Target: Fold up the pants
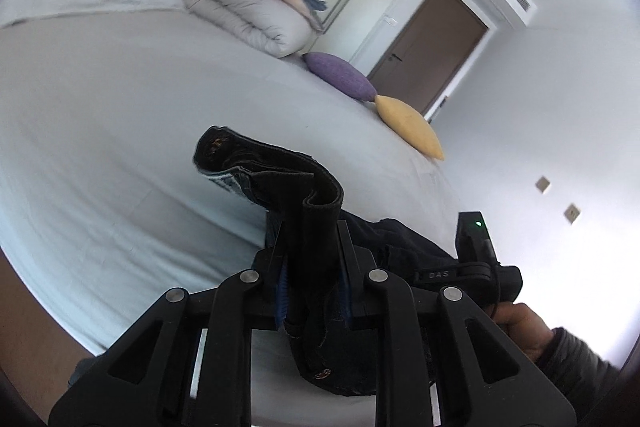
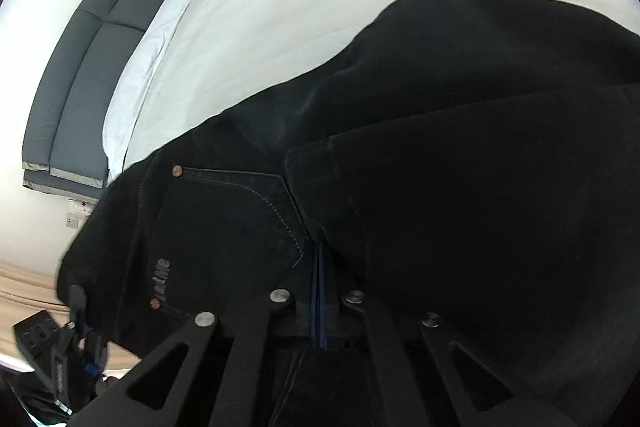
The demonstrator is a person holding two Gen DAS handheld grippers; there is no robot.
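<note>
The black denim pants point(image 1: 256, 163) rise off the white bed point(image 1: 100, 131) in the left wrist view. My left gripper point(image 1: 312, 227) is shut on a thick fold of their waistband, which stands up between the fingers. The right wrist view is mostly filled by the pants point(image 2: 460, 147), showing a back pocket with copper rivets point(image 2: 240, 223). My right gripper point(image 2: 320, 259) has its blue pads pressed together, and the tips pinch a crease of cloth beside the pocket. A hand point(image 1: 520, 327) holds the right gripper's body at the lower right.
A rolled cream duvet point(image 1: 248, 3) lies at the head of the bed near a dark padded headboard point(image 2: 80, 79). A purple cushion point(image 1: 340, 75) and a yellow cushion point(image 1: 408, 125) sit at the far bed edge. Wardrobes and a brown door point(image 1: 432, 47) stand beyond.
</note>
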